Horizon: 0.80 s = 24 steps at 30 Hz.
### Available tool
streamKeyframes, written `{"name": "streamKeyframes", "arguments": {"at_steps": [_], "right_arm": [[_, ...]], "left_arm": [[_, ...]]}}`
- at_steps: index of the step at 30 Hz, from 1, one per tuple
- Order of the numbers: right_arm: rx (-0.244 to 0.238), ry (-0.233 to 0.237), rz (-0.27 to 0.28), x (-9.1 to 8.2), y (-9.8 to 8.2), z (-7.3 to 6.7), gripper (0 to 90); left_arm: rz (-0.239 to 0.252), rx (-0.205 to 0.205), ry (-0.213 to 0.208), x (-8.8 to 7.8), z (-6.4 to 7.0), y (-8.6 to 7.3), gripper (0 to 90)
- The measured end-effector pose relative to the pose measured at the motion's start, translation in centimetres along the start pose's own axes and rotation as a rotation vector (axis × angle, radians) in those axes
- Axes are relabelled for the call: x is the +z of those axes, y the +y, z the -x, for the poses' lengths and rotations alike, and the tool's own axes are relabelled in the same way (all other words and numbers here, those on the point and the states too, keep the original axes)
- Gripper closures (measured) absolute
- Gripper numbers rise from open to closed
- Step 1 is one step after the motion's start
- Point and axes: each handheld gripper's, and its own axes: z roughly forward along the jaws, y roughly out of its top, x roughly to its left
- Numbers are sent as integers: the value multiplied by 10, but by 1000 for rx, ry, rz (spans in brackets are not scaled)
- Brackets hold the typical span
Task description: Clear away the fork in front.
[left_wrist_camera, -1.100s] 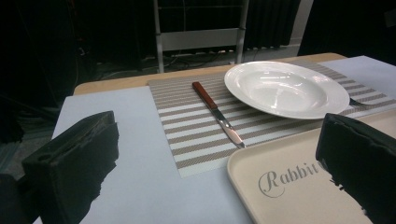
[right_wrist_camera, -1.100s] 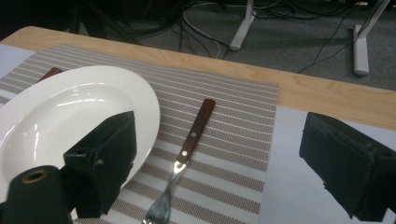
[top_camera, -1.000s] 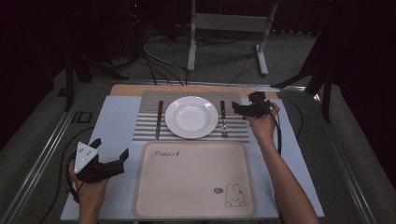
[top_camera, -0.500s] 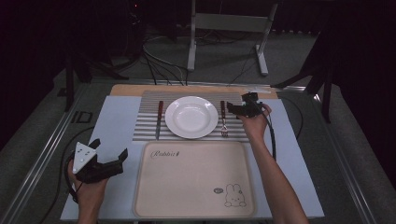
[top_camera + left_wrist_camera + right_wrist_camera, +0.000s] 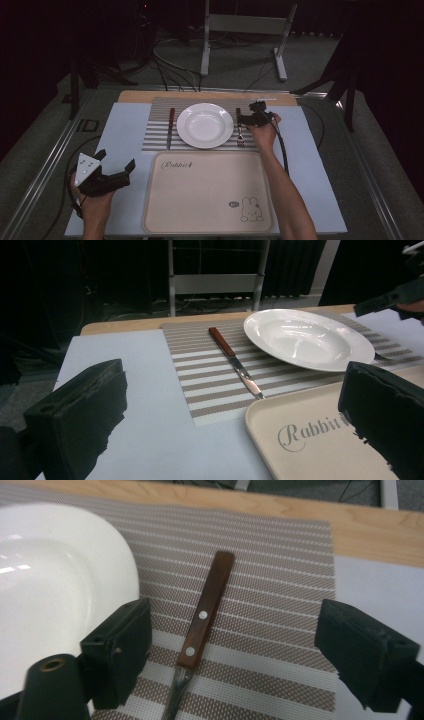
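Observation:
A fork (image 5: 240, 131) with a brown wooden handle (image 5: 205, 610) lies on the striped placemat (image 5: 160, 139), just right of the white plate (image 5: 205, 125). My right gripper (image 5: 248, 116) hangs low over that handle. Its jaws have just been closing a little but still stand wide, one on each side of the handle (image 5: 239, 655), and the pads do not touch it. A brown-handled knife (image 5: 170, 127) lies left of the plate. My left gripper (image 5: 116, 158) rests open and empty near the front left, beside the beige rabbit tray (image 5: 207, 192).
The tray's near corner (image 5: 320, 435) sits between the left gripper's jaws (image 5: 230, 425), with the knife (image 5: 235, 362) and plate (image 5: 307, 337) beyond. A wooden table edge (image 5: 250, 502) runs behind the mat. Cables and a metal stand (image 5: 240, 30) lie past the table.
My right gripper has come down and leftward from the mat's back right corner to sit over the fork handle. The left hand has stayed where it was.

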Motion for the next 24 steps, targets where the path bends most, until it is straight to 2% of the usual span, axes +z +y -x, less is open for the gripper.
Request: {"name": "streamKeyframes", "arguments": {"at_steps": [3,8,12,14,17,20,24], "right_arm": [[-25,-20,-27,9,-1,-5,232],[-7,-9,-41,18,-4,-12,341],[-11,5,-74,25,-8,-15,474],[-16,7,-90,27,-10,-15,572],[-11,26,-118,29,-13,-11,702],[-15,41,-136,26,-13,-5,760],[-34,48,-150,19,-18,4,767]], "left_arm": [[1,1,-3,0,0,0,0],[1,6,-3,-1,0,0,0],[1,8,-3,-2,0,0,0],[0,9,-6,-1,1,0,0],[-4,22,-10,0,3,0,0],[-10,29,-14,1,4,0,0],[-16,36,-18,2,6,0,0]]}}
